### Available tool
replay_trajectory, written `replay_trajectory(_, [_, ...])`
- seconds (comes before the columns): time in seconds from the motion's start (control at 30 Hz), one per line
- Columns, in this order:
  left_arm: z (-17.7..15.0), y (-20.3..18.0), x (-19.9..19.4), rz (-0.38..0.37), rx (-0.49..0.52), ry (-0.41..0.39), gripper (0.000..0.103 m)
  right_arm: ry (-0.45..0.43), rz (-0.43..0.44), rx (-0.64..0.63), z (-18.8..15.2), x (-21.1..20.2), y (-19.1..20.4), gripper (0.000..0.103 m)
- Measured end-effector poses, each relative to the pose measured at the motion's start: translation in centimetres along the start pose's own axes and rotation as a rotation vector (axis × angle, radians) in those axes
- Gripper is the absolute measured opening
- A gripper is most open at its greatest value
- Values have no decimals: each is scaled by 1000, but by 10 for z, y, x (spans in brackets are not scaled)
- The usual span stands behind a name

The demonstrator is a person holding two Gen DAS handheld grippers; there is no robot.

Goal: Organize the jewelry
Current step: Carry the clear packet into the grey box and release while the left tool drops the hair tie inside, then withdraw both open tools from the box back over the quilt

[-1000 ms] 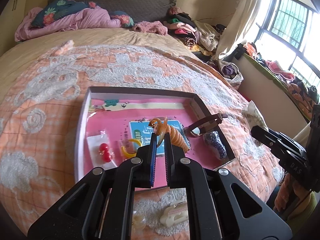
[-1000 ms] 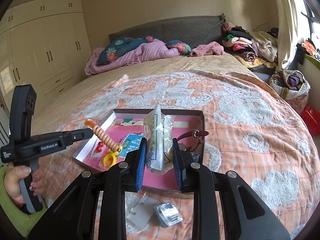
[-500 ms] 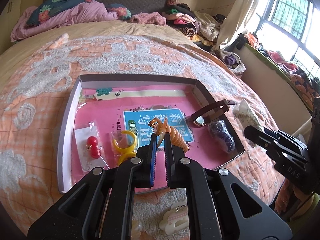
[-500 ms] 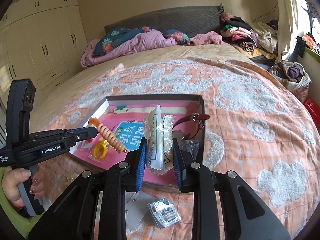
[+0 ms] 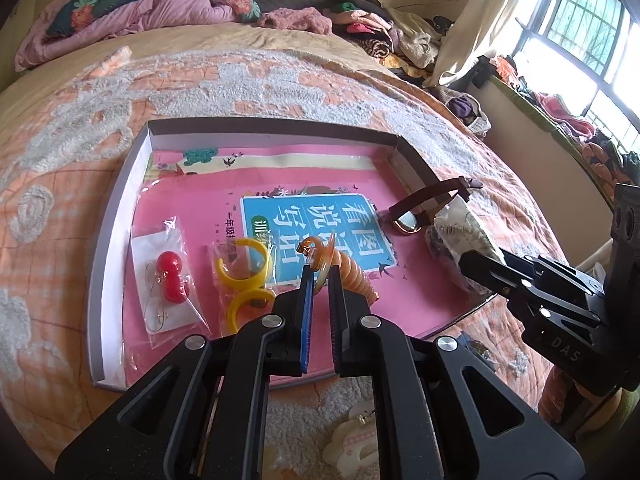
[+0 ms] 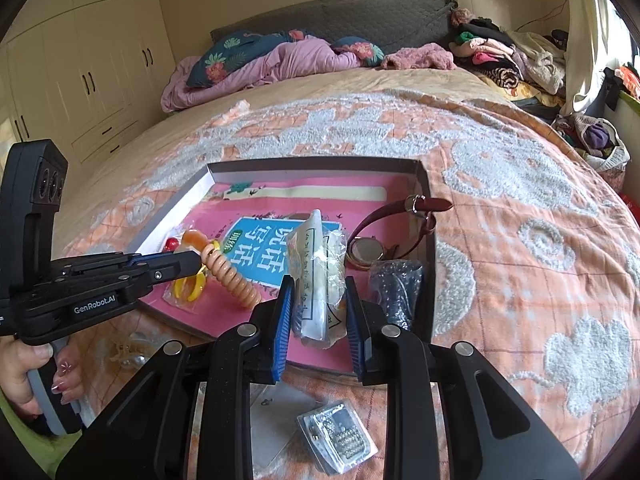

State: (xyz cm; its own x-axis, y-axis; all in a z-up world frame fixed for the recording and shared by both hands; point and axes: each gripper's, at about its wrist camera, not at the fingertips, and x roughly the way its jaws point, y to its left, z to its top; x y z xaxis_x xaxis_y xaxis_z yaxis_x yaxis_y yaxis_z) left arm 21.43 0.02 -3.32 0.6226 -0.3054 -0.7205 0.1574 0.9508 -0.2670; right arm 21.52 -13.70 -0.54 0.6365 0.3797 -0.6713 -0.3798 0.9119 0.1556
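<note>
The left hand-held gripper point(image 5: 318, 276) pinches an orange spiral hair tie point(image 5: 352, 272) above the pink book point(image 5: 224, 216) lining the shallow box point(image 5: 116, 216) on the bed point(image 6: 520, 184). The right hand-held gripper point(image 6: 318, 286) clamps a clear plastic packet point(image 6: 316, 276) over the box's near right corner, beside a brown-strapped watch point(image 6: 380, 236). Red earrings point(image 5: 170, 276) and yellow rings point(image 5: 244, 276) lie bagged inside.
</note>
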Motion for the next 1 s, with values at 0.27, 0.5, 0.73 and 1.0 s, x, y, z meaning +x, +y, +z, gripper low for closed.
replay_trajectory(0.27, [-3, 5, 4, 4, -11, 10, 2, 35, 0, 6, -7, 11, 0, 24])
replay_trajectory(0.5, [-3, 6, 4, 5, -12, 13, 2, 58, -2, 5, -11, 17, 2, 26])
replay_trajectory(0.73, [-4, 6, 3, 8, -13, 9, 2, 36, -13, 20, -12, 10, -1, 37])
replay_trajectory(1.0, [-3, 1, -9, 14, -6, -2, 3, -37, -31, 51, -8, -20, -5, 63])
